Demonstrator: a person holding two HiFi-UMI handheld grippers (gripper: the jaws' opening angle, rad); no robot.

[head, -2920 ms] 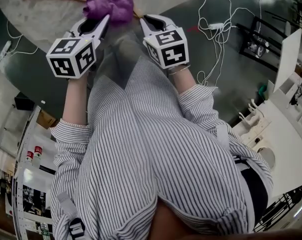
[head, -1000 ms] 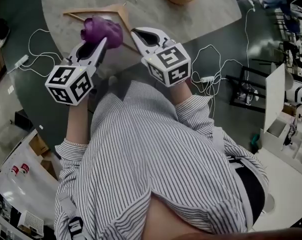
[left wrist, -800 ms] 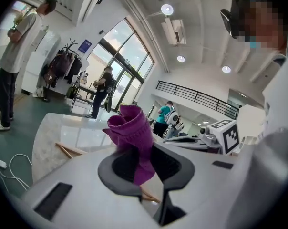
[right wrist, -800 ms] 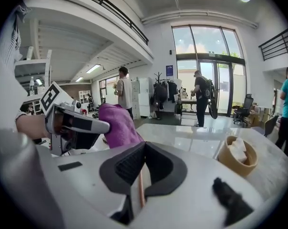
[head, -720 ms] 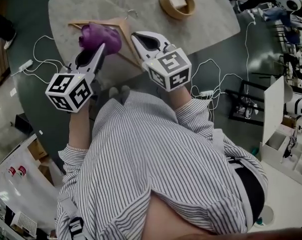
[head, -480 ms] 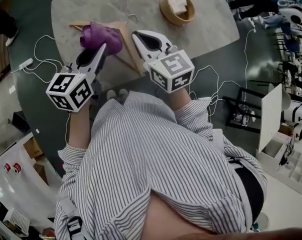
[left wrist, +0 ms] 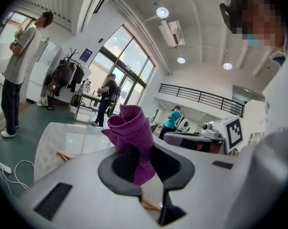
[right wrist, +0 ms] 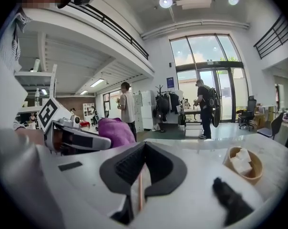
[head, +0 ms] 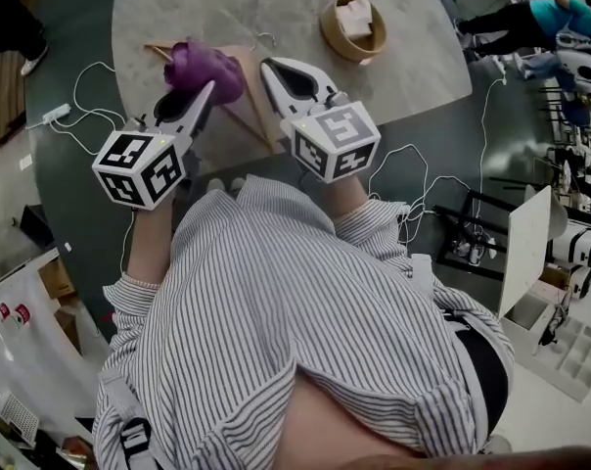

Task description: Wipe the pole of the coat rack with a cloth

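Purple cloth (left wrist: 132, 137) in left hand-held gripper (head: 206, 90)

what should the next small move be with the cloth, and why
Probably carry it toward the coat rack: the left tongs are shut on the purple cloth, but the rack stands far across the room, beyond the table, so no pole is within reach yet.
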